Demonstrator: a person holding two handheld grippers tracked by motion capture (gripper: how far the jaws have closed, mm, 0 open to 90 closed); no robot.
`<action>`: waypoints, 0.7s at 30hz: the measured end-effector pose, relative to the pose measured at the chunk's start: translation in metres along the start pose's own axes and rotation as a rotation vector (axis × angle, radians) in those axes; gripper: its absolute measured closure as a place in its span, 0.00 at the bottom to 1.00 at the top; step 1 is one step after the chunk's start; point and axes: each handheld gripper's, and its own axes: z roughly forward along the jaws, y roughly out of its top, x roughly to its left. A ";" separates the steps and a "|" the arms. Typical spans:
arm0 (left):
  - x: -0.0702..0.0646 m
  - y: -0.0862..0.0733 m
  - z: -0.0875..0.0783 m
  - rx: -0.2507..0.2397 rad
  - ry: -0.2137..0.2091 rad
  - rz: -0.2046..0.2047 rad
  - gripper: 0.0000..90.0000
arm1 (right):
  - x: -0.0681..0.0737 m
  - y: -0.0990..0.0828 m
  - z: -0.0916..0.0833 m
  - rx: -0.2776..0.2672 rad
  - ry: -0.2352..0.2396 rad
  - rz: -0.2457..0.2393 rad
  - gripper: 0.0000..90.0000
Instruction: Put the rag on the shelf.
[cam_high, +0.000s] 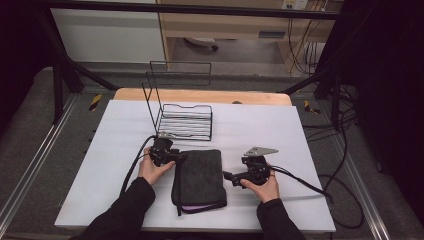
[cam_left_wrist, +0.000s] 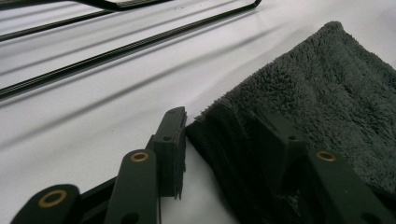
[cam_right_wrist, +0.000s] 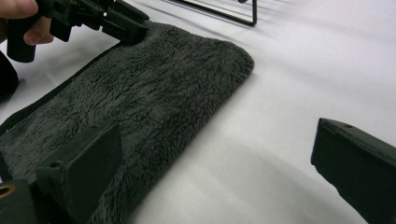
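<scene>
Folded dark towel (cam_high: 199, 177) lies flat on white table (cam_high: 280, 130), near edge — left gripper (cam_left_wrist: 224, 140) jaws spread astride its far-left corner, probably to pinch it; right gripper (cam_right_wrist: 210, 168) wide open at the right edge, nothing held. Wire rack (cam_high: 182, 120) behind.

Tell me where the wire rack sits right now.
In the high view, the black wire rack stands at the table's far middle, just beyond the dark folded towel and the left gripper.
</scene>
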 end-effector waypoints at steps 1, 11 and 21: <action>0.000 0.000 0.000 -0.001 -0.002 0.000 0.62 | 0.001 0.002 0.002 0.004 0.002 -0.001 0.02; -0.003 -0.001 -0.001 0.002 -0.030 -0.007 0.80 | -0.001 0.028 0.034 -0.003 -0.011 0.015 0.16; -0.003 -0.003 0.001 -0.011 -0.032 0.022 0.81 | -0.019 0.041 0.068 0.043 -0.057 0.062 0.44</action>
